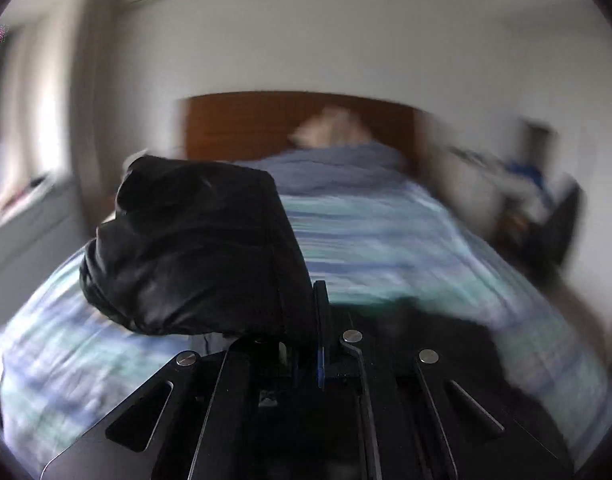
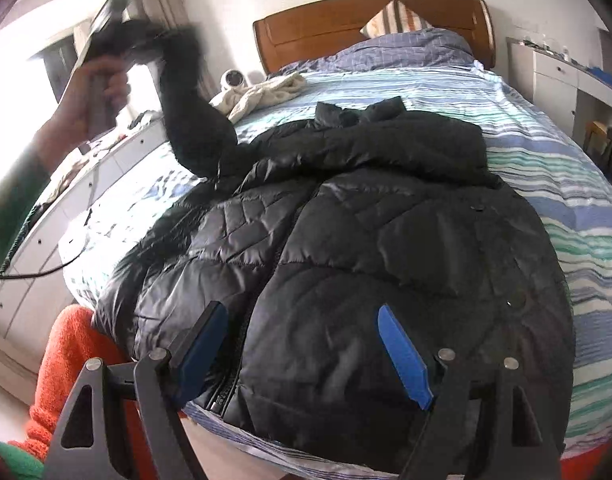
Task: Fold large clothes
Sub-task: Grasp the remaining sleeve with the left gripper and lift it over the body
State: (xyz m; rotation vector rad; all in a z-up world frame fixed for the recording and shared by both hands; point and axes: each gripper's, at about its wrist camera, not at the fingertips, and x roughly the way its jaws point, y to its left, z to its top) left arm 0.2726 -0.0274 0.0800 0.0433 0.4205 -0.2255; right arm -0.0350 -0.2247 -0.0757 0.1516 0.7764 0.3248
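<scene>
Left tongs (image 1: 319,344) clamping jacket sleeve (image 1: 194,248), lifting it for folding inward | right tongs (image 2: 302,344) hovering apart over jacket (image 2: 385,240) hem, gripping nothing | bed (image 2: 565,184) supporting beneath.

Striped bedsheet (image 2: 577,184), wooden headboard (image 2: 325,24), cream sweater (image 2: 266,92), pillow (image 2: 397,20).

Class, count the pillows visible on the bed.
1: a striped pillow leans against the headboard, half tucked behind the blue quilt. More may lie hidden under that quilt.
</scene>
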